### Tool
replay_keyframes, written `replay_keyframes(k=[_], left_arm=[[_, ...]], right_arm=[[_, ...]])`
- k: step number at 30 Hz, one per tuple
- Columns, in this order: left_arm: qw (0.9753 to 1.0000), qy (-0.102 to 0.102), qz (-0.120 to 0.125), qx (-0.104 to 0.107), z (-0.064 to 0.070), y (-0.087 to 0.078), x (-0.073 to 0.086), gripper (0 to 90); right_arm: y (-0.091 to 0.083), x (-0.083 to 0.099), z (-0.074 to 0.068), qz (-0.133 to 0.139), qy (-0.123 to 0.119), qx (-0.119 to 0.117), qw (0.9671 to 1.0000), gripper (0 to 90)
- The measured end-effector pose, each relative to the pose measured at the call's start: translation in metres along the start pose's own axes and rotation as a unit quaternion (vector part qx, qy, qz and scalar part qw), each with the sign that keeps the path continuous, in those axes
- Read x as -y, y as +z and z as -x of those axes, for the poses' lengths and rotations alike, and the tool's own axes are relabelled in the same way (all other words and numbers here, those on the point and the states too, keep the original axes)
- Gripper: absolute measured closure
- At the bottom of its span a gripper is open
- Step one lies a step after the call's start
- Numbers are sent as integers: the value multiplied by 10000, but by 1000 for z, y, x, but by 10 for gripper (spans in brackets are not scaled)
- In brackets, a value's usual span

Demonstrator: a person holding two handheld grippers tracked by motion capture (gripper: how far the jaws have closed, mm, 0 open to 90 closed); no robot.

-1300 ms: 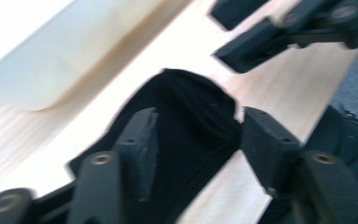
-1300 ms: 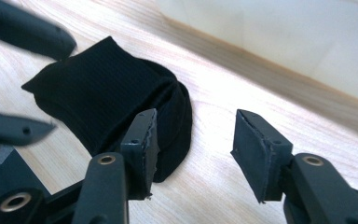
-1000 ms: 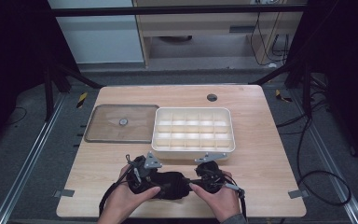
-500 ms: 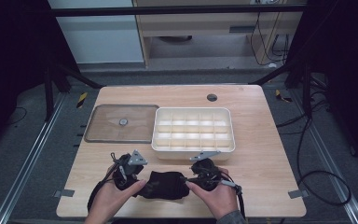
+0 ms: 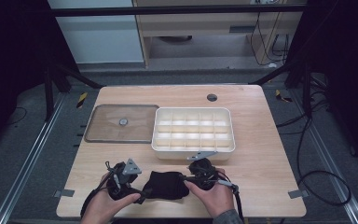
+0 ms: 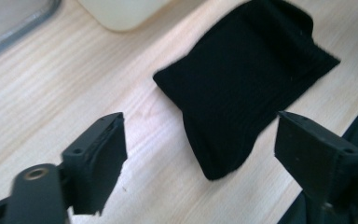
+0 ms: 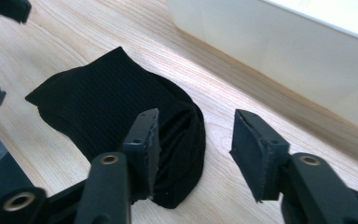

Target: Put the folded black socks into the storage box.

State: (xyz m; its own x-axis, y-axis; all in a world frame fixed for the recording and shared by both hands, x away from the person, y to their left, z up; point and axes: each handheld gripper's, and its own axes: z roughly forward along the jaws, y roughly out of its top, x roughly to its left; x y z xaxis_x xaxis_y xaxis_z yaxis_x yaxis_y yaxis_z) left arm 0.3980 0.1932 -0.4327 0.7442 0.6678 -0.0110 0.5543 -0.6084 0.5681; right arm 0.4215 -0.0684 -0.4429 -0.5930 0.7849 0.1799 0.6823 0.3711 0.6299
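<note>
From the high view, a black cloth (image 5: 166, 185) lies bunched on the table (image 5: 270, 154) near its front edge, between the left gripper (image 5: 141, 195) and the right gripper (image 5: 185, 178), each held in a hand that comes in over that edge. A white divided tray (image 5: 193, 130) sits just behind the cloth, and a flat lid (image 5: 121, 123) lies beside the tray to the left; bare wood stretches to the right of the tray and along the far edge. In the left gripper view, the jaws stand wide apart above the wood, with the cloth (image 6: 242, 88) lying between and beyond them, untouched, and the tray's rounded corner (image 6: 121, 11) farther off. In the right gripper view, the jaws are parted too, one beside the folded end of the cloth (image 7: 121, 121) and the other over bare wood, with the tray wall (image 7: 279, 60) close by. Compared with half a second ago, both hands have drawn nearer the front edge, and the cloth sits slightly more gathered.
</note>
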Motion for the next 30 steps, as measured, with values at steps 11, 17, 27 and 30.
replay_keyframes(k=[11, 17, 27, 30], left_arm=[[9993, 281, -225, 80, 3, 11, 15, 216], [9992, 240, -293, 99, 2, 18, 19, 310], [9990, 155, -405, 93, -2, 26, 18, 469], [9989, 144, -448, 81, -2, 28, 18, 535]], right_arm=[[8, -3, 2, 28, 50, -64, 10000, 538], [18, -7, -4, -73, 76, -183, 9998, 466], [35, -5, -5, -342, 37, -77, 9994, 459], [35, -2, -6, -384, -26, -89, 9992, 452]])
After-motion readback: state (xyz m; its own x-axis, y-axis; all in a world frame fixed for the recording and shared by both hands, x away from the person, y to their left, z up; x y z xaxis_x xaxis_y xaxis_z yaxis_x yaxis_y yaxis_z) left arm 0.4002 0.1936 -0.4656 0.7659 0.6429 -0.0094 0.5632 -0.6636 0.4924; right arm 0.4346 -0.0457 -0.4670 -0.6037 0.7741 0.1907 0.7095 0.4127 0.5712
